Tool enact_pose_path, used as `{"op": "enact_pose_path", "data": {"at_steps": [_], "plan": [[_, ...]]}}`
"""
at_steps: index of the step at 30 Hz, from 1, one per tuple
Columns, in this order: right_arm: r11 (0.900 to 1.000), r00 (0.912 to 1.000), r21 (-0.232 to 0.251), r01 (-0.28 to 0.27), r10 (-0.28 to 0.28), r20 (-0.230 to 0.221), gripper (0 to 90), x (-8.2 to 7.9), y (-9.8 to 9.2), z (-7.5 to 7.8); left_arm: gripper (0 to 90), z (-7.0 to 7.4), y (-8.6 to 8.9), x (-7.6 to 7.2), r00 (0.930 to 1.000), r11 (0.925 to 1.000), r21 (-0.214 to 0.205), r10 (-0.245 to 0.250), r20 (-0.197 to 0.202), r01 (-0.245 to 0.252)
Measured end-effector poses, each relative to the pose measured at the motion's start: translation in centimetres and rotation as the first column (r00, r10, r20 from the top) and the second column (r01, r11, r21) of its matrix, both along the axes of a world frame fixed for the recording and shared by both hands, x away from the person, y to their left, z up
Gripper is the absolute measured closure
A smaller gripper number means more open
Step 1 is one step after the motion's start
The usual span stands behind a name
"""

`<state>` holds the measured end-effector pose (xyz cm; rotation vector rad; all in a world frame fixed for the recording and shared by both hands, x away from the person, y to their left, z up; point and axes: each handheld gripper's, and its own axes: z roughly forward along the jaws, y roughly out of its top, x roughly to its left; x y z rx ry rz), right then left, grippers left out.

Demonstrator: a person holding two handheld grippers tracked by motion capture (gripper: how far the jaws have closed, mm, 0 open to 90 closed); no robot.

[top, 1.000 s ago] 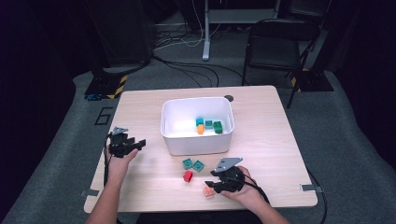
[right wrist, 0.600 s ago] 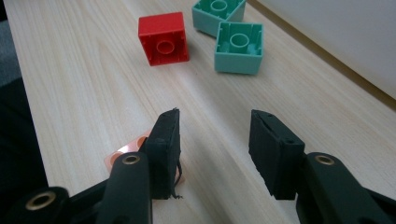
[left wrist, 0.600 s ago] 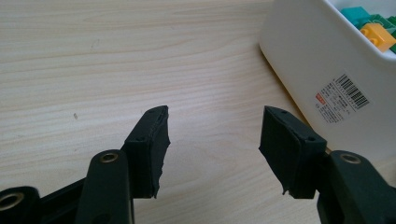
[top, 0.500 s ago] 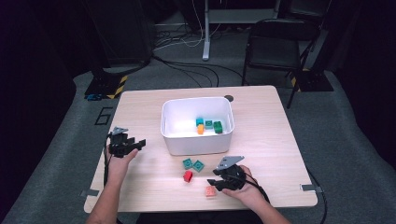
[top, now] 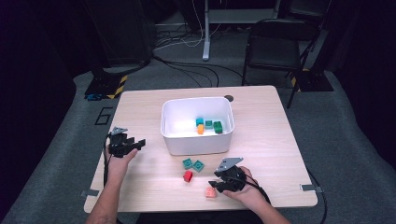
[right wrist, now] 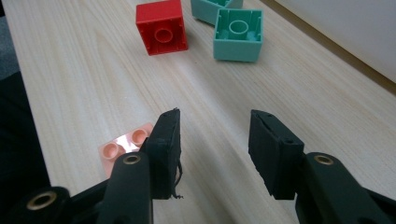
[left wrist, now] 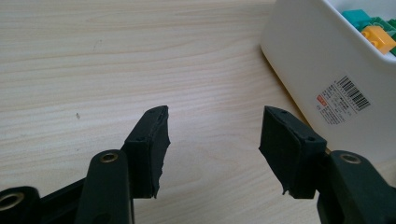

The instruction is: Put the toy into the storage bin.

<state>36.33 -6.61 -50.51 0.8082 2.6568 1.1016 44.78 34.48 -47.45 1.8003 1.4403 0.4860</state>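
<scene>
One pink brick (right wrist: 125, 150) lies lower left of the right gripper (right wrist: 215, 154), outside its half-open, empty jaws, which have just been closing.

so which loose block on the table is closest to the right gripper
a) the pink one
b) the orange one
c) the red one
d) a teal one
a: the pink block lies right beside the right gripper, just outside one jaw, while the red block sits farther off.
</scene>
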Motion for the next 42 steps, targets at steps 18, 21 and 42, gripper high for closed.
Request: {"op": "enact_pose_path", "data": {"at_steps": [18, 21, 42], "plan": [[0.9991, 0.9995, 0.037, -0.021, 0.022, -0.022, 52.9, -1.0, -0.5, 0.8, 41.6, 0.1, 0.2, 0.0, 1.0, 1.0, -0.004, 0.003, 0.004, -0.003], [0.9992, 0.9997, 0.036, -0.017, 0.018, -0.019, 53.2, -0.9, -0.5, 0.8, 41.6, 0.1, 0.2, 0.0, 1.0, 1.0, -0.005, 0.003, 0.005, -0.003], [0.9994, 0.9997, 0.033, -0.009, 0.01, -0.021, 53.5, -0.9, -0.5, 0.6, 41.6, 0.2, 0.1, -0.1, 0.9999, 1.0, -0.006, 0.008, 0.011, -0.008]]}}
